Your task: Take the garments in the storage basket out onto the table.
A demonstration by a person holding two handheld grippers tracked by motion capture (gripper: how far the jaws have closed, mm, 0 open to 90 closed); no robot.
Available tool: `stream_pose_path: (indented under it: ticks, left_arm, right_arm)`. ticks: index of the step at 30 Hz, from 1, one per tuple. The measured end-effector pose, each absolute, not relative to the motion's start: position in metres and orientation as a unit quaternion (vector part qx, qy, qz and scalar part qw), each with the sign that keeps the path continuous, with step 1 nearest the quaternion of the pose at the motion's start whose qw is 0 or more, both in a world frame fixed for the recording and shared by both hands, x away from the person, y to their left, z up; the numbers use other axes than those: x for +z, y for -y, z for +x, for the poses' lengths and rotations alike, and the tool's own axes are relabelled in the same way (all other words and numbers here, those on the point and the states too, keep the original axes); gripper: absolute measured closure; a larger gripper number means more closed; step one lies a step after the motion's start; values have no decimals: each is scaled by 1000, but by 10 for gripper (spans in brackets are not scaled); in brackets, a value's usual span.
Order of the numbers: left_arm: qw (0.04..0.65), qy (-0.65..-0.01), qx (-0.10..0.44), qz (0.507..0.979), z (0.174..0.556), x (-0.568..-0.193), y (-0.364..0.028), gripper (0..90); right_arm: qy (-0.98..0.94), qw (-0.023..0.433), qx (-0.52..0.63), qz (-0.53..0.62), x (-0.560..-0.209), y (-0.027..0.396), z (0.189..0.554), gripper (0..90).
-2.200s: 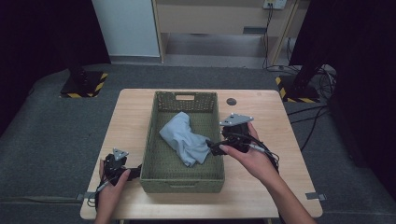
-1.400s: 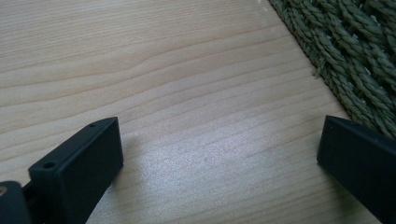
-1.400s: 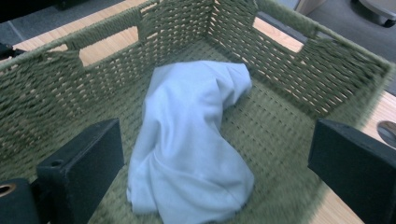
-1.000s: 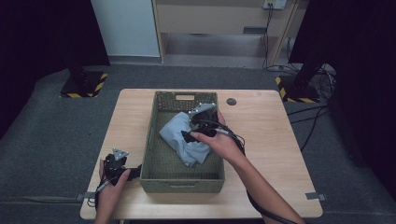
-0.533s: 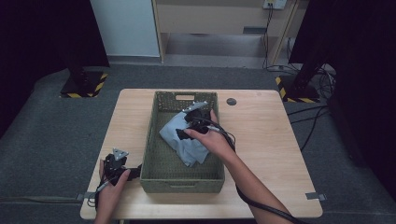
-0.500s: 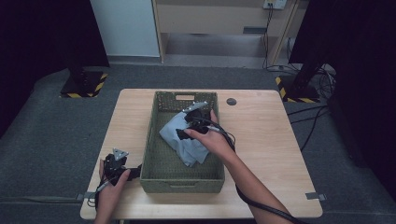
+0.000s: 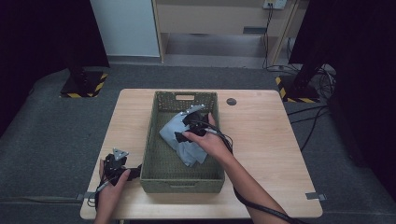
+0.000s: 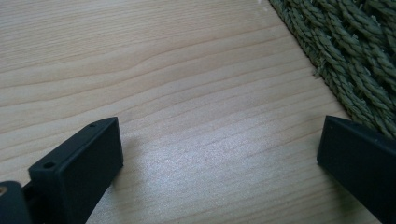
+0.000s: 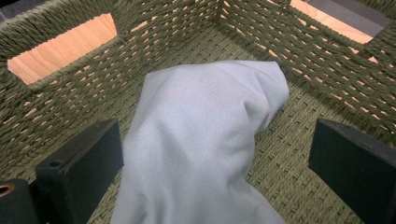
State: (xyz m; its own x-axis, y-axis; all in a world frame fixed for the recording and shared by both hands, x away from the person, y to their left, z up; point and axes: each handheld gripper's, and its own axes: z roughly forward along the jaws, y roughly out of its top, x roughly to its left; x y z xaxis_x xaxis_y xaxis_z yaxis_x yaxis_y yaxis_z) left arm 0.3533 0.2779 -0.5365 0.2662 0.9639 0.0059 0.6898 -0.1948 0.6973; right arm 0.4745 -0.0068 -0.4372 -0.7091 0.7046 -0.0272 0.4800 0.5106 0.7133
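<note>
Cloth in basket; right tongs agape around it.

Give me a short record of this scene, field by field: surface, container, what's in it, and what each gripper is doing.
surface: wooden table
container: green woven basket, on the table
contents: light blue cloth, crumpled inside the basket
right gripper: inside the basket, jaws open on either side of the cloth
left gripper: jaws open over bare table, beside the basket's outer wall
</note>
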Motion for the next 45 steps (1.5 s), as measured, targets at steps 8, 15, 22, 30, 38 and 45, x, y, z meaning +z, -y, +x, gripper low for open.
stream_pose_path:
  ticks: [8, 15, 22, 30, 38, 45]
  left_arm:
    - [298, -561, 230, 738, 353, -536, -278, 0]
    - [298, -560, 230, 738, 353, -536, -278, 0]
    - [298, -561, 230, 738, 353, -536, -278, 0]
    - [298, -561, 230, 738, 353, -536, -278, 0]
    - [298, -561, 230, 738, 353, -536, -278, 0]
    - [298, -561, 230, 738, 353, -536, -278, 0]
  right_arm:
    - [-861, 146, 343, 346, -450, -3, 476, 32]
    - [-869, 139, 327, 345, -462, -12, 480, 32]
    - [-879, 128, 306, 343, -478, -20, 485, 32]
    - [-876, 116, 303, 357, -487, -23, 492, 29]
    - [-875, 107, 300, 365, -494, -24, 498, 28]
    - [-876, 103, 295, 366, -498, -27, 500, 21]
